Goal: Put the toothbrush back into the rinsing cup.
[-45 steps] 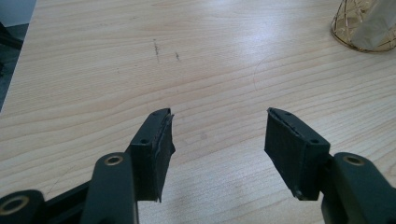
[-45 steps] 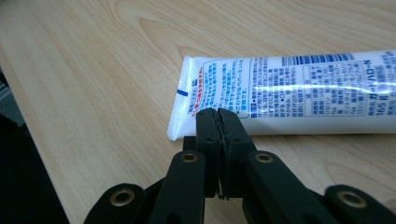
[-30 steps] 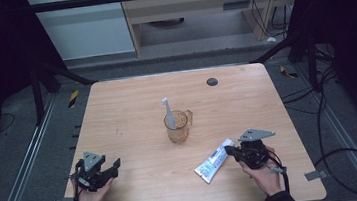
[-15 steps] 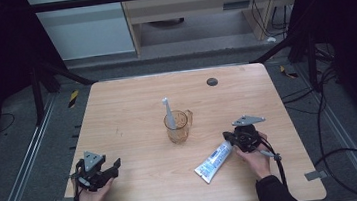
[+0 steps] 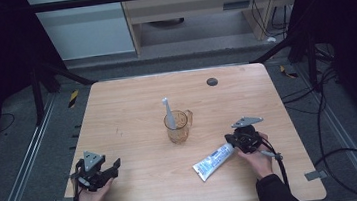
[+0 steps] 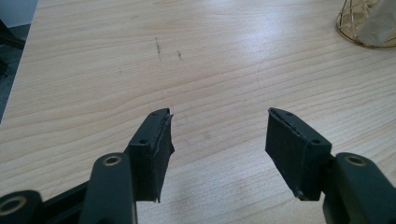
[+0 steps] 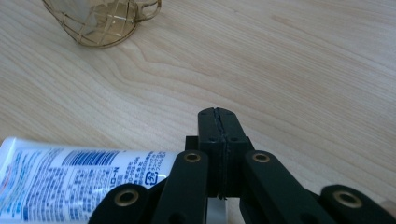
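Toothpaste tube [image 7: 70, 179] flat on table [image 5: 132, 105], touching right claw [image 7: 218, 112] beside it; claw pressed together, empty.

A light wooden table [image 5: 132, 105] carries everything. Near its middle stands a clear amber cup [image 5: 178, 126] with a handle, and a white toothbrush [image 5: 168, 112] stands in it. A white and blue toothpaste tube [image 5: 212, 161] lies flat on the wood, near the cup, closer to the person's side and to the right. A small dark round spot [image 5: 211, 81] sits near the far edge. A few faint dark marks [image 6: 159, 46] show on the wood.
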Motion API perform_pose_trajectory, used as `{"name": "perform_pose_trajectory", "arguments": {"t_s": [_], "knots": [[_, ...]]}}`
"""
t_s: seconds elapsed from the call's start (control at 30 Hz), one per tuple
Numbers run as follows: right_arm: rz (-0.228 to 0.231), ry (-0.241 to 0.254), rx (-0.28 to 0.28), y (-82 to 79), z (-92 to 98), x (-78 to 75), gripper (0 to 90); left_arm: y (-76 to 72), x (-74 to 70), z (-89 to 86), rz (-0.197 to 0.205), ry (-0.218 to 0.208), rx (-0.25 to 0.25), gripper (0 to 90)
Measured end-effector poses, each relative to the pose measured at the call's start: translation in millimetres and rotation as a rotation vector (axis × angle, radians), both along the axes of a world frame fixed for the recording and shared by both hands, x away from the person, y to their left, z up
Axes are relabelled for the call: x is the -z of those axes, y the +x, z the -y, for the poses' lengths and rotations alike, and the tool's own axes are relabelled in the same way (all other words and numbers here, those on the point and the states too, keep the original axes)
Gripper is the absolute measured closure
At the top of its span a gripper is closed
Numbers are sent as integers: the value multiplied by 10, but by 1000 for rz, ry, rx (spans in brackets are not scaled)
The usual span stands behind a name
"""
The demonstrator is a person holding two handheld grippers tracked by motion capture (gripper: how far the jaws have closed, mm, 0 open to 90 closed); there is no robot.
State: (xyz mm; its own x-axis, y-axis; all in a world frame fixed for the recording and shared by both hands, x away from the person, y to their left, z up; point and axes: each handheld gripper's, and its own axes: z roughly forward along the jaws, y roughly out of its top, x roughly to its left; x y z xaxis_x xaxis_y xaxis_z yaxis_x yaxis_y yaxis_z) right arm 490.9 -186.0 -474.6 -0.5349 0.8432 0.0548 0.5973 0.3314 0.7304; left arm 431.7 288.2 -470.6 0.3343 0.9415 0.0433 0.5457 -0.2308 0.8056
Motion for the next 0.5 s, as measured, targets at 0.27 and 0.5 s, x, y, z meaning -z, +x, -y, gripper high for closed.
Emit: {"name": "perform_pose_trajectory", "arguments": {"t_s": [0.27,0.5], "knots": [[-25,-58,-27,-171,65,16,900,0,-3,-6,1,1,0,403],[-37,-66,-36,-279,105,18,899,-1,-2,-13,2,0,-6,403]]}}
